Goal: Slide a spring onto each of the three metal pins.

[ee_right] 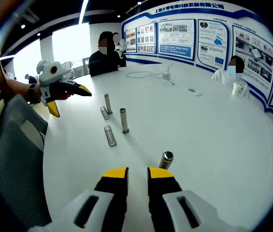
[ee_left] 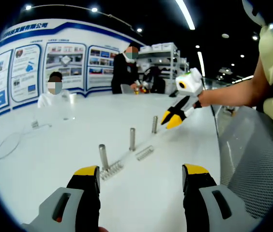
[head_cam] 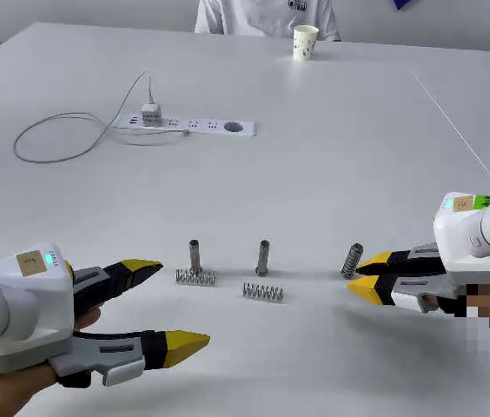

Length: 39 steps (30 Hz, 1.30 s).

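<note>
On the table (head_cam: 314, 174), left gripper (head_cam: 184, 304) spread wide near two bare pins (head_cam: 195, 254); right gripper (head_cam: 354, 274) barely parted, empty, beside the spring-covered pin (head_cam: 352, 261).

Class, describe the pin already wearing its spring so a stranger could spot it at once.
On the white table, three pins stand in a row. Take the end pin nearest the right gripper: it alone wears a spring; the other pins are bare.

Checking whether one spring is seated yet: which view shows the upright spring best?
The right gripper view: the upright spring stands close ahead of the right hand-held gripper, coils distinct. The head view shows it smaller, from the side; the left gripper view, far off and tiny.
</note>
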Available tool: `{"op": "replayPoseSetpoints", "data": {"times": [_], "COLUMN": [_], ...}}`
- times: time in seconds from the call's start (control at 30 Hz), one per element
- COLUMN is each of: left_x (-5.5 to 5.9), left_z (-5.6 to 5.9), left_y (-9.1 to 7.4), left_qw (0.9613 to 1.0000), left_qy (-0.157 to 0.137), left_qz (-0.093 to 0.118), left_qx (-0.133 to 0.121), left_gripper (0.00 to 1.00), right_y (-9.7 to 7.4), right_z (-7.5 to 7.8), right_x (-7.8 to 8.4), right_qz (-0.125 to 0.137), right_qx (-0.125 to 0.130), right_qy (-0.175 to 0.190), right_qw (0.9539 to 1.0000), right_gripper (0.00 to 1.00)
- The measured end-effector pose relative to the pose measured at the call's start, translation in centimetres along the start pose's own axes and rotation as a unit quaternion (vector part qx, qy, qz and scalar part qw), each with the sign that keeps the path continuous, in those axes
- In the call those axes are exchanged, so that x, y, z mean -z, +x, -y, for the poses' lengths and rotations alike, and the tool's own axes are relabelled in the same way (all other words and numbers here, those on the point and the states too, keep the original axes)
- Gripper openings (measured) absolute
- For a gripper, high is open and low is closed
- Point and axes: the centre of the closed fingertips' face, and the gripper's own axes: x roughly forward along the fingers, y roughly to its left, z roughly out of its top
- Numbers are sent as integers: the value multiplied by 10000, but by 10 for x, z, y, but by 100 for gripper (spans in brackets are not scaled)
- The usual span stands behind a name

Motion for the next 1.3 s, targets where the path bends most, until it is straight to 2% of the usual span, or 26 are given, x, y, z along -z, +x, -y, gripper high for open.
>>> {"op": "replayPoseSetpoints", "data": {"times": [0.27,0.9,1.3], "left_x": [0,-1,-2], "left_z": [1,2,4], "left_y": [0,-4,-6], "left_qw": [10000,9999,9999], "left_qy": [7,23,35], "left_qz": [-8,-52,-85], "left_qx": [1,-92,-134], "left_gripper": [70,70,70], "right_y": [10,41,60], "right_z": [-14,-36,-44], "right_x": [-9,-26,-26], "right_qz": [17,-32,-132], "right_qx": [-243,-711,-930], "right_qy": [-178,-571,-659], "right_qw": [9995,9958,9934], "right_gripper": [17,18,18]}}
